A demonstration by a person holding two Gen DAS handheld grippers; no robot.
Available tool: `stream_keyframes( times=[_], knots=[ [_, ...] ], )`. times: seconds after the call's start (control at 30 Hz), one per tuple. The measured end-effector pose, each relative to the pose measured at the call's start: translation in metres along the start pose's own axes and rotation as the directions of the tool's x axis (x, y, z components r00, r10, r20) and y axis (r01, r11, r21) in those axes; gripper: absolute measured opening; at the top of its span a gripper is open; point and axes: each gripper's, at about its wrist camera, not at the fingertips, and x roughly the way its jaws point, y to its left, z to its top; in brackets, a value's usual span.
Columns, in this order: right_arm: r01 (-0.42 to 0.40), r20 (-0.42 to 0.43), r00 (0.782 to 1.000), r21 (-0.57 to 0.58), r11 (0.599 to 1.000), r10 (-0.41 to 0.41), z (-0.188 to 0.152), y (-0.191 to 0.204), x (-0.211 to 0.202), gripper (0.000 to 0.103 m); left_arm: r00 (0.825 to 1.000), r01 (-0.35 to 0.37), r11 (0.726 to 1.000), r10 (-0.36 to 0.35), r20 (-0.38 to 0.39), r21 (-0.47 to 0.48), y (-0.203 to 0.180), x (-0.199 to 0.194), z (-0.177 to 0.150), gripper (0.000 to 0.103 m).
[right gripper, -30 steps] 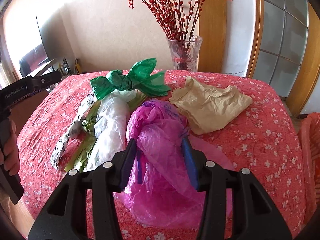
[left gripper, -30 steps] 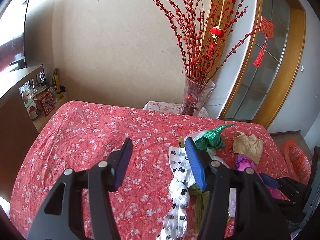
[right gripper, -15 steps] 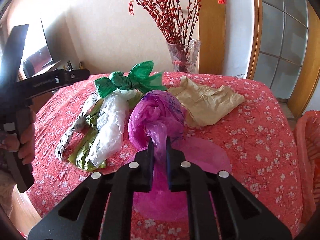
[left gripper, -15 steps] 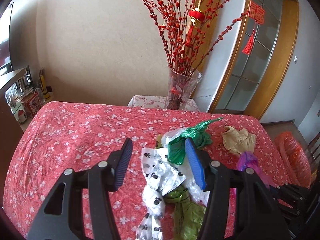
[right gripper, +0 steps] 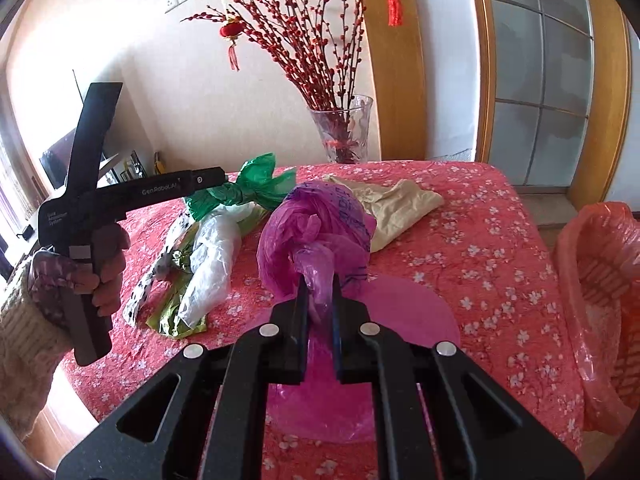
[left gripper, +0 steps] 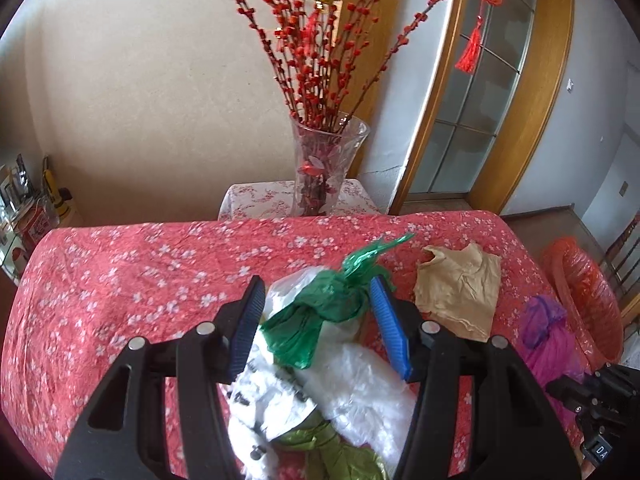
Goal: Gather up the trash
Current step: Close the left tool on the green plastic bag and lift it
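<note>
My right gripper (right gripper: pixel 319 298) is shut on a pink plastic bag (right gripper: pixel 316 236) and holds it lifted over the red floral tablecloth (right gripper: pixel 472 248). It also shows in the left wrist view (left gripper: pixel 548 336). My left gripper (left gripper: pixel 318 312) is open, its jaws on either side of a knotted green plastic bag (left gripper: pixel 320 312), which also shows in the right wrist view (right gripper: pixel 244 192). Under the green bag lie a white bag (left gripper: pixel 360 380), a spotted white bag (left gripper: pixel 272 400) and an olive bag (left gripper: pixel 336 448). A tan bag (left gripper: pixel 460 292) lies to the right.
An orange-lined basket (right gripper: pixel 600 300) stands off the table's right edge, also in the left wrist view (left gripper: pixel 584 280). A glass vase (left gripper: pixel 324 172) with red berry branches stands behind the table. A shelf with small items (left gripper: pixel 24 208) is at the far left.
My left gripper moved forward over the pile and now straddles the green bag. My right gripper closed on the pink bag and lifted it.
</note>
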Motion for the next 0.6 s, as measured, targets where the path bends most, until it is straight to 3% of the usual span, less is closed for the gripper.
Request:
stream_keyframes(
  times=[0.3,0.6],
  knots=[
    [-0.002,-0.006,1.0,0.036,0.999,0.002,-0.004,-0.011,-0.001,0.01,0.997,-0.026,0.997,0.032,-0.072,0.079,-0.012,0.029,0.001,0.053],
    [0.003,0.002,1.0,0.063,0.998,-0.003,-0.004,-0.021,-0.007,0.01,0.994,-0.018,0.997,0.026,-0.103,0.078,-0.012,0.034,-0.006,0.027]
  ],
)
